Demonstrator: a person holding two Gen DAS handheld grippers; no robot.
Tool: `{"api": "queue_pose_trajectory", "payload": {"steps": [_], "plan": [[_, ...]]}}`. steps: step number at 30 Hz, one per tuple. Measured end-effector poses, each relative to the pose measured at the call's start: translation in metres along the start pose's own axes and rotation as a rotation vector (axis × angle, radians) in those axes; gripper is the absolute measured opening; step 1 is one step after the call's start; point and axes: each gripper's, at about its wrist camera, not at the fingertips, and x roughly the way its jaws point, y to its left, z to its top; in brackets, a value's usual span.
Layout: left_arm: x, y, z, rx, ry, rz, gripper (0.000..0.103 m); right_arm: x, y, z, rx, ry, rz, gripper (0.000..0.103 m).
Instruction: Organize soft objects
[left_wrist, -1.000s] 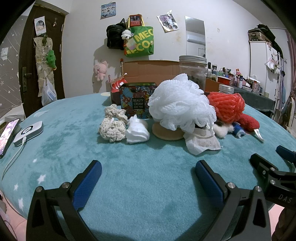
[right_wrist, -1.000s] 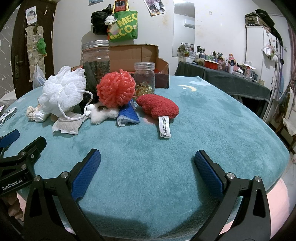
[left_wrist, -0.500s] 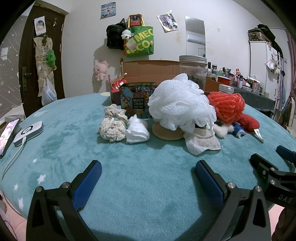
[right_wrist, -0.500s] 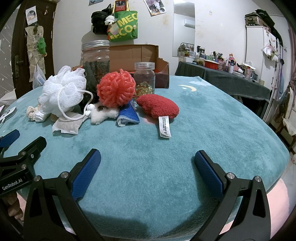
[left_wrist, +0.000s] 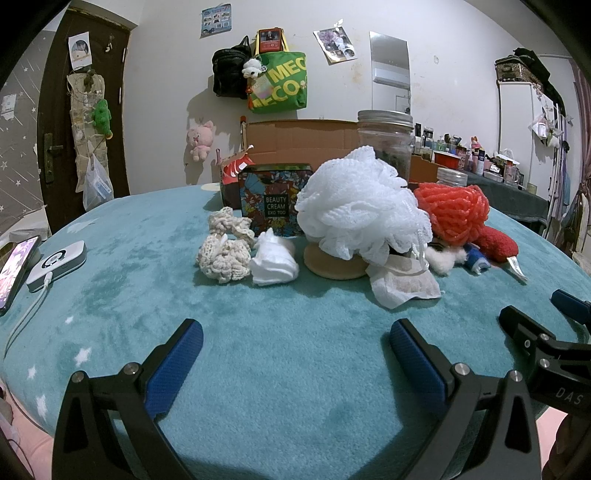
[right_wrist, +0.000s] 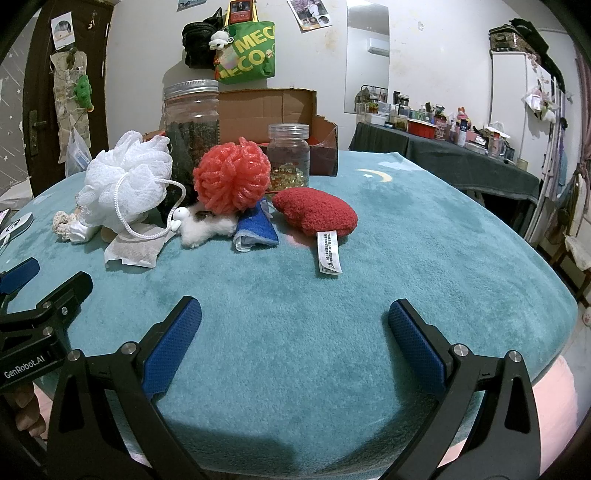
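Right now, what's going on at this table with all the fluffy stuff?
A person holds a gripper in each hand over a teal table, about to sort soft things. Nothing is picked up yet: the left gripper and right gripper are both open and empty. The pile sits ahead of them: a white pouf, an orange pouf, a red plush, a blue cloth and a crochet piece, among jars and boxes.

Black gripper frames with silver screws, blue textured fingers (left_wrist: 173, 365), white "GenRobot.AI" lettering
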Motion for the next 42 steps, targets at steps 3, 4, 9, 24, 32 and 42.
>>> {"api": "queue_pose_trajectory", "payload": {"steps": [3, 4, 9, 24, 32, 42], "plan": [[0.000, 0.000, 0.000, 0.000, 0.000, 0.000, 0.103, 0.000, 0.000, 0.000, 0.000, 0.000, 0.000, 0.103], [0.000, 0.000, 0.000, 0.000, 0.000, 0.000, 0.103, 0.000, 0.000, 0.000, 0.000, 0.000, 0.000, 0.103], [0.000, 0.000, 0.000, -0.001, 0.001, -0.001, 0.103, 0.000, -0.001, 0.000, 0.000, 0.000, 0.001, 0.103], [-0.009, -0.002, 0.033, 0.074, -0.064, -0.078, 0.103, -0.012, -0.017, 0.046, -0.035, -0.092, 0.074, 0.103], [0.003, -0.005, 0.073, 0.106, -0.047, -0.168, 0.103, 0.010, -0.014, 0.096, -0.100, -0.075, 0.218, 0.103], [0.046, -0.012, 0.098, 0.167, 0.090, -0.221, 0.098, 0.058, -0.002, 0.115, -0.193, 0.084, 0.375, 0.103]]}}
